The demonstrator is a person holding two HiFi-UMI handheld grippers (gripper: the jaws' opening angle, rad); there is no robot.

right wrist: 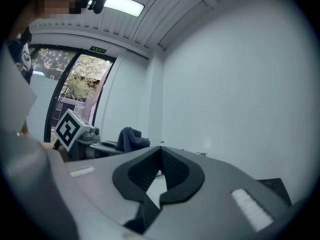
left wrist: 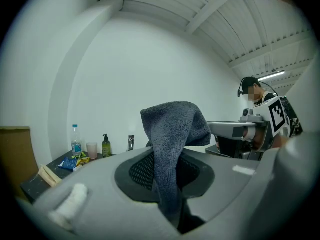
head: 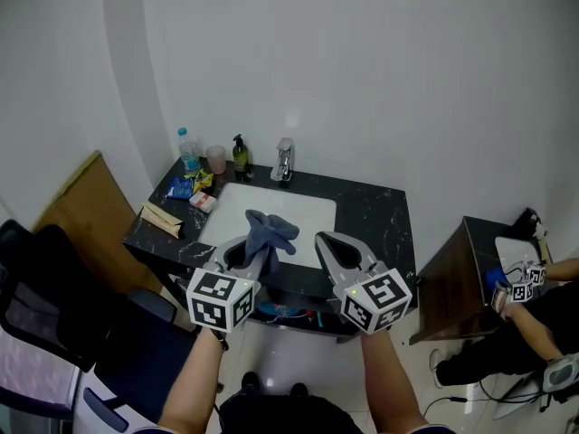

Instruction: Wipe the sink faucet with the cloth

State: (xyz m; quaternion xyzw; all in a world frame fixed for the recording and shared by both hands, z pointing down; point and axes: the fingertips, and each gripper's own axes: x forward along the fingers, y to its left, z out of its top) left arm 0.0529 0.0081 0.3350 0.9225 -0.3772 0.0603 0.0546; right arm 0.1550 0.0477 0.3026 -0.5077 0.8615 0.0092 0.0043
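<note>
1. My left gripper [head: 239, 253] was clamped on the dark blue-grey cloth [head: 270, 231]. In the left gripper view the cloth [left wrist: 172, 129] ran down between my two pads and was pinched at its lower part
2. The rest of the cloth stood up above my left fingertips and flopped over toward my right side, hanging free in the air
3. In the head view the cloth showed against the near part of the white sink basin [head: 318, 208], and I could not tell whether it hung over the basin or short of it
4. My right gripper [head: 327, 240] was closed all the way. In the right gripper view its dark pads met at the tips with nothing between them
5. My right gripper was held just beside the left one and apart from the cloth, which sat off to the left in its view [right wrist: 131, 138]
6. The chrome faucet [head: 284, 161] stood at the back of the basin by the wall, well apart from the cloth and from both grippers
7. Left of the faucet on the black marbled countertop [head: 375, 215] stood a green soap bottle [head: 240, 155], a cup [head: 216, 159] and a water bottle [head: 188, 149], with snack packets [head: 183, 188] nearer to me
</note>
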